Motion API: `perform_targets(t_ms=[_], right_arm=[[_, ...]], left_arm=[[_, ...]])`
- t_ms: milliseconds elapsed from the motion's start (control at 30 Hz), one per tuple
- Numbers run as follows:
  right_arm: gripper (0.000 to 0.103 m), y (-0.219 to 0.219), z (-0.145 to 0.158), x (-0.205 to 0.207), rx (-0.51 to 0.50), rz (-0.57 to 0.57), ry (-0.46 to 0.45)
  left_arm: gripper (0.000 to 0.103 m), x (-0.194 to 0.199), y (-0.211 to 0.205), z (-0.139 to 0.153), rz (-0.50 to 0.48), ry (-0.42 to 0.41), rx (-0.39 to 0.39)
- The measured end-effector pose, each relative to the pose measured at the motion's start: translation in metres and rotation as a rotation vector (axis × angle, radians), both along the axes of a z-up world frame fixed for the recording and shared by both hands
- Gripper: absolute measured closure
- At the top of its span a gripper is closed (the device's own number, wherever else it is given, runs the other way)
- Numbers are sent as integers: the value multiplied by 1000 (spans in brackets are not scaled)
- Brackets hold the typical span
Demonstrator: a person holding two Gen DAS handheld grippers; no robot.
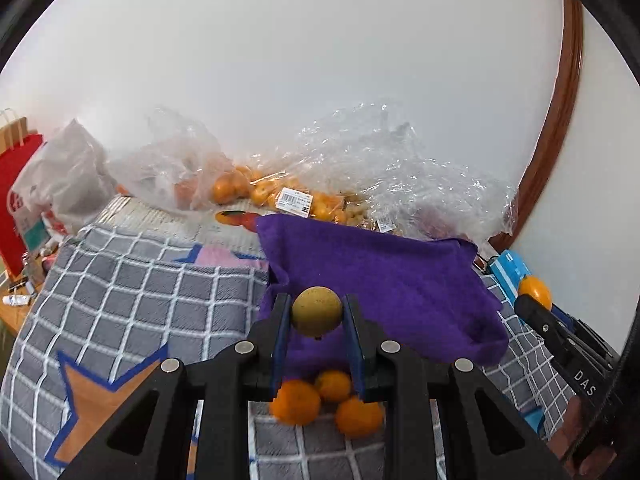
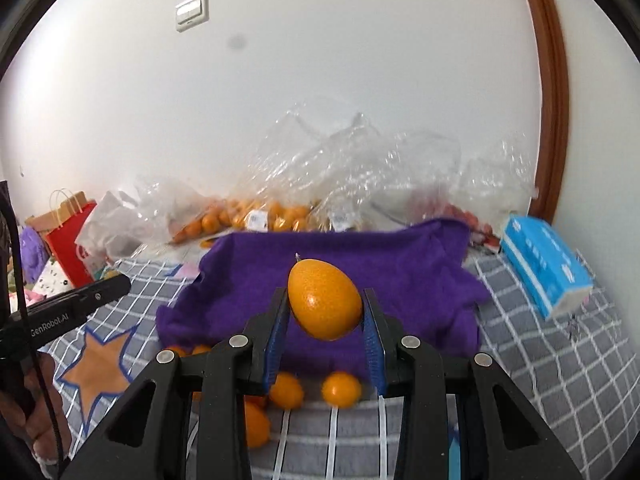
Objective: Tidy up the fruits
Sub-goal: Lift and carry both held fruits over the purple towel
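My left gripper is shut on a small round brownish-yellow fruit, held above the purple towel. My right gripper is shut on an oval orange kumquat above the same purple towel. Loose orange fruits lie on the checked blanket just in front of the towel; they also show in the right wrist view. The right gripper with its kumquat shows at the right edge of the left wrist view. The left gripper's finger shows at the left of the right wrist view.
Clear plastic bags of oranges and crumpled wrap lie behind the towel by the wall. A blue tissue pack sits right of the towel. A red paper bag and white bag stand at the left.
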State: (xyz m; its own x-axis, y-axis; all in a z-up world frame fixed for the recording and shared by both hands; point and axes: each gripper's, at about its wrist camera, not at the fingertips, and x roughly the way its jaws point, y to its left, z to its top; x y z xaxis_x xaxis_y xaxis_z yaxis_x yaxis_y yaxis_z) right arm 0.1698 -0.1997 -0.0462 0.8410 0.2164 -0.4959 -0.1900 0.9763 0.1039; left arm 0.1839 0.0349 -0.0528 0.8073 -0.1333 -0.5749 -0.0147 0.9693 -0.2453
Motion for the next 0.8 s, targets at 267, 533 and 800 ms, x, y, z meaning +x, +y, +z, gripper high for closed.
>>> perform_targets(t_ms=[267,533,800], right_arm=[[67,-1,1,46,11,-11,7],[67,-3,-24,86,16,-23,41],[67,-14,-54,101,2,-46,116]], left_arm=[[79,42,-14,-1,14,-21,50],[78,65,-10,-25,47,-25,52],[78,71,-13,-41,10,-18,23]])
